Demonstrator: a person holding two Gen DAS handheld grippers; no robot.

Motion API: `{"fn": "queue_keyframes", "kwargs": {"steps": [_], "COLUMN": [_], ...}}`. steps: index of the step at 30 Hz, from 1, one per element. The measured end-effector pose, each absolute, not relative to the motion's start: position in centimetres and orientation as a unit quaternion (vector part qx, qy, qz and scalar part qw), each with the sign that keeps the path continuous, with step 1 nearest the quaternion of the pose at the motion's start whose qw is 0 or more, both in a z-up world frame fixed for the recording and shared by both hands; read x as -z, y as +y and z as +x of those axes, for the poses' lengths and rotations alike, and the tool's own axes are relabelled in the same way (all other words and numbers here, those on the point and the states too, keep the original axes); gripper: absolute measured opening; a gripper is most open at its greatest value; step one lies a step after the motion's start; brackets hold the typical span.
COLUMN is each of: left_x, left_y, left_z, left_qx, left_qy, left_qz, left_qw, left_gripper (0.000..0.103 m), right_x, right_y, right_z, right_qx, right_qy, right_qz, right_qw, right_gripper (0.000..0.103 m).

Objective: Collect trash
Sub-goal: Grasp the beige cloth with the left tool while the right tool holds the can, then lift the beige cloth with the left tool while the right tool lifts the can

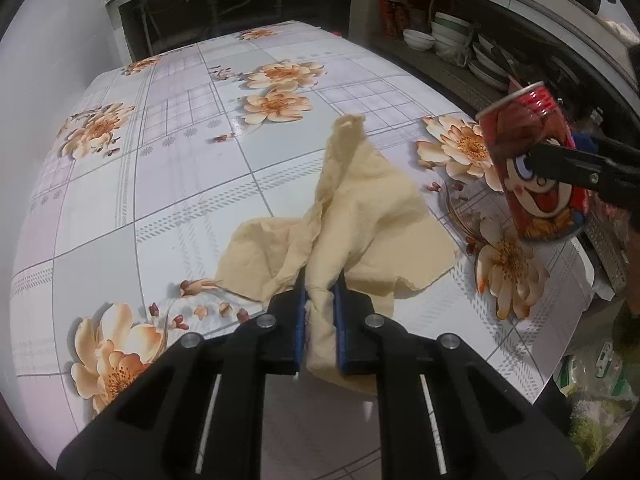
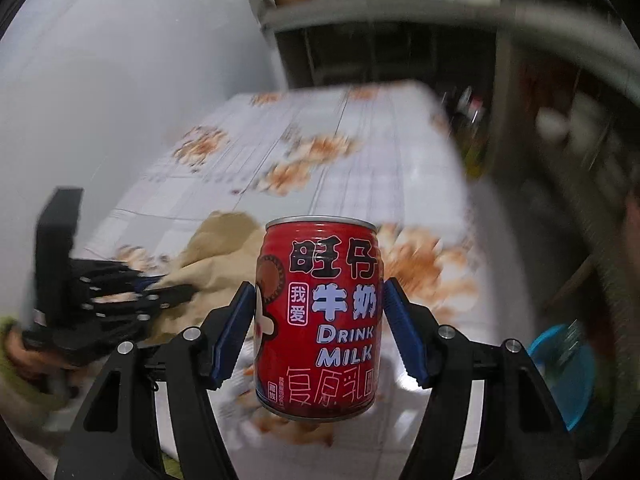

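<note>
My left gripper (image 1: 320, 308) is shut on a crumpled beige paper napkin (image 1: 360, 216), pinching a fold of it while the rest lies on the flowered tablecloth (image 1: 180, 184). My right gripper (image 2: 318, 316) is shut on a red milk can (image 2: 320, 316) and holds it upright above the table's right side. The can also shows in the left wrist view (image 1: 532, 160), tilted, with the right gripper's black finger across it. The left gripper (image 2: 160, 292) and the napkin (image 2: 216, 256) show at the left of the right wrist view, which is motion-blurred.
Open shelves with stacked bowls and plates (image 1: 452, 36) run along the right of the table. A blue basin (image 2: 568, 368) sits low at the right, beyond the table edge. Bags and greenery (image 1: 592, 408) lie below the table's right corner. A wall stands to the left.
</note>
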State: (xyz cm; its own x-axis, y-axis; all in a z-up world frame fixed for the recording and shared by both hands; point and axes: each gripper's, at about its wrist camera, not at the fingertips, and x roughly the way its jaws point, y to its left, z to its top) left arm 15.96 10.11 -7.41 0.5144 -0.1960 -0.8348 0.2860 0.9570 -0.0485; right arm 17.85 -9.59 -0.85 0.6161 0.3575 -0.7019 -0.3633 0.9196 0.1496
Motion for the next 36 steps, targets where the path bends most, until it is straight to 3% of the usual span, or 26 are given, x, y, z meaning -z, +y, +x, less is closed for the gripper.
{"fn": "queue_keyframes", "kwargs": {"steps": [15, 19, 22, 30, 31, 36], "left_x": [7.4, 7.4, 7.4, 7.4, 7.4, 7.4], "left_y": [10.3, 10.2, 10.1, 10.2, 10.2, 10.2], "left_z": [16.0, 16.1, 16.2, 16.2, 16.2, 16.2], "left_qx": [0.137, 0.135, 0.134, 0.135, 0.134, 0.135], "left_qy": [0.472, 0.473, 0.474, 0.474, 0.474, 0.473], "left_qz": [0.039, 0.043, 0.042, 0.04, 0.04, 0.038], "left_qw": [0.87, 0.87, 0.87, 0.869, 0.869, 0.87], "left_gripper": [0.01, 0.01, 0.01, 0.01, 0.01, 0.01], "right_x": [3.9, 3.7, 3.7, 5.6, 5.5, 3.3], "right_y": [-10.5, -10.9, -10.8, -11.1, -11.1, -10.8], "right_z": [16.3, 17.6, 19.5, 24.6, 24.6, 22.8], "right_qx": [-0.151, -0.182, -0.212, -0.244, -0.244, -0.244], "right_qy": [0.39, 0.442, 0.497, 0.621, 0.62, 0.564], "right_qz": [-0.026, -0.006, 0.015, 0.102, 0.104, 0.085], "right_qw": [0.908, 0.878, 0.841, 0.738, 0.738, 0.784], "right_gripper": [0.064, 0.065, 0.074, 0.072, 0.065, 0.064]}}
